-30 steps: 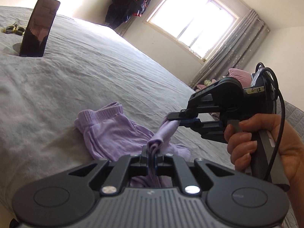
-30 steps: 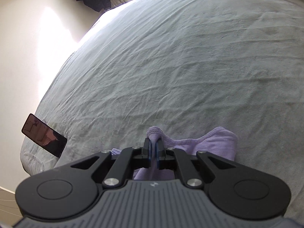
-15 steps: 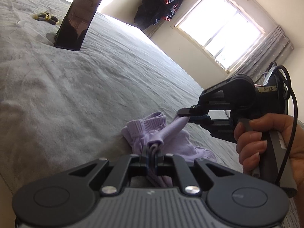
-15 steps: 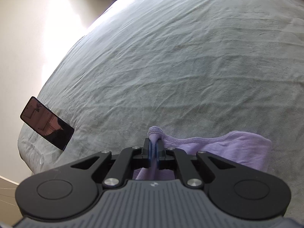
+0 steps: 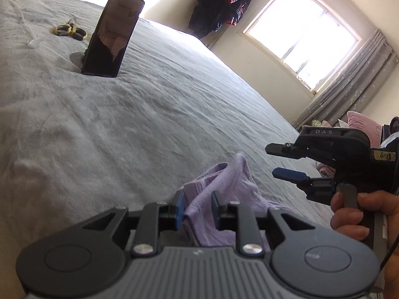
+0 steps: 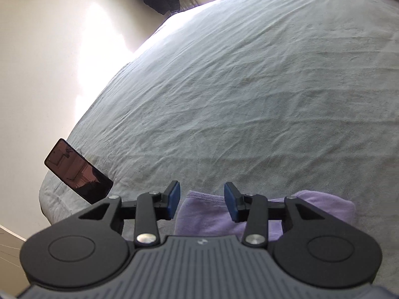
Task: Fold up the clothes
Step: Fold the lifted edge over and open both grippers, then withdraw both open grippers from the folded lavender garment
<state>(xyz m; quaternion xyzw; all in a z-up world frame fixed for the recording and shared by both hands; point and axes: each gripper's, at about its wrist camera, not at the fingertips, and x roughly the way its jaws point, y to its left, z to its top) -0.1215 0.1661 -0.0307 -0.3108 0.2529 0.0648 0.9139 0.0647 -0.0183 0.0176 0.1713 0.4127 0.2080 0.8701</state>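
Note:
A lilac garment [image 5: 224, 182] lies bunched on the grey bed sheet [image 5: 124, 129]. My left gripper [image 5: 197, 209] hangs over its near edge. Its jaws are opening, and a loose fold of the cloth stands between the blue pads [image 5: 180, 209] without being pinched. To the right, a hand [image 5: 349, 214] holds my right gripper [image 5: 277, 161] just past the garment. Its jaws are opening too, with nothing between them. In the right wrist view the right gripper [image 6: 202, 201] stands over the flat lilac garment [image 6: 324, 209], its fingertips apart and clear of the cloth.
A dark phone [image 5: 112, 35] stands propped on the bed at the far left, also in the right wrist view as the phone [image 6: 77, 172] near the bed's corner. Small yellow rings [image 5: 69, 31] lie beside it. Dark clothes [image 5: 222, 7] hang by the window [image 5: 304, 35].
Both grippers were shut on a pinched fold of the lilac garment; both have let go, and the cloth has dropped onto the bed. The right gripper has drawn back to the right.

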